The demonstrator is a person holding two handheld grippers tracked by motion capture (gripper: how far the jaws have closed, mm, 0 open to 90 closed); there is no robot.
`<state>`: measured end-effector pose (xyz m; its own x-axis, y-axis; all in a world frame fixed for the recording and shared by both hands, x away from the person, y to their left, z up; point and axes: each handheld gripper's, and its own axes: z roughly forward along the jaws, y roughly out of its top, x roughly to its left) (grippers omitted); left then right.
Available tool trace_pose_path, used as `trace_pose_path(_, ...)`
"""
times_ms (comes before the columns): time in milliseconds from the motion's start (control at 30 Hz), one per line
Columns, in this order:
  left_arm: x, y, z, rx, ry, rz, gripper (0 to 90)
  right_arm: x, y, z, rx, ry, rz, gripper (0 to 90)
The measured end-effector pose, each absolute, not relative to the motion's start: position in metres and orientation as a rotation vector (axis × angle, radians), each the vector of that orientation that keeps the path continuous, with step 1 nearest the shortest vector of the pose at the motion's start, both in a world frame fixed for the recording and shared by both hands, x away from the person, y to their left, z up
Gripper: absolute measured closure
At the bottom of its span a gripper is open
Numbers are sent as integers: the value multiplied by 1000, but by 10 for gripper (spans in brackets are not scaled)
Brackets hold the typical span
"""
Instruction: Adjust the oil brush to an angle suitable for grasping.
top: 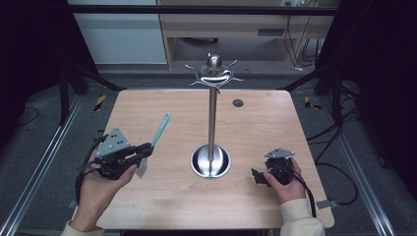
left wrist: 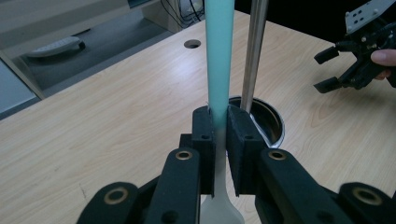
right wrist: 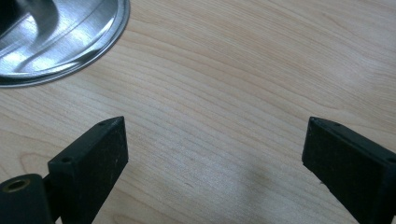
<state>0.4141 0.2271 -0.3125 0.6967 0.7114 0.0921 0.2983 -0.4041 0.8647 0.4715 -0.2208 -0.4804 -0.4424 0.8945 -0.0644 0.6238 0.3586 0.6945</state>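
High view: my left tool [top: 142, 151] pinched a teal-handled spatula [top: 160, 130], lifted off the table [top: 147, 206] to the left of the steel hook stand [top: 212, 118]; my right tool [top: 259, 177] rested near the stand's base, jaws spread. Left gripper view: jaws pressed on the handle [left wrist: 219, 60], blade end toward me. Right gripper view: jaws wide over bare wood. Judged step: carrying to hang; next, raising the handle's far end to a hook.

Teal-and-white spatula [left wrist: 219, 56], black fingers [left wrist: 205, 135], silver stand [top: 212, 118], pale woodgrain table [top: 162, 196]
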Motion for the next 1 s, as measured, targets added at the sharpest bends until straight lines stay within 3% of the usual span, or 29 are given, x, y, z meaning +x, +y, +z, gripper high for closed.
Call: trace_pose_path(1000, 412, 219, -284, 1931, 723, 617, 818, 472, -220, -481, 1319, 2195, 836, 76)
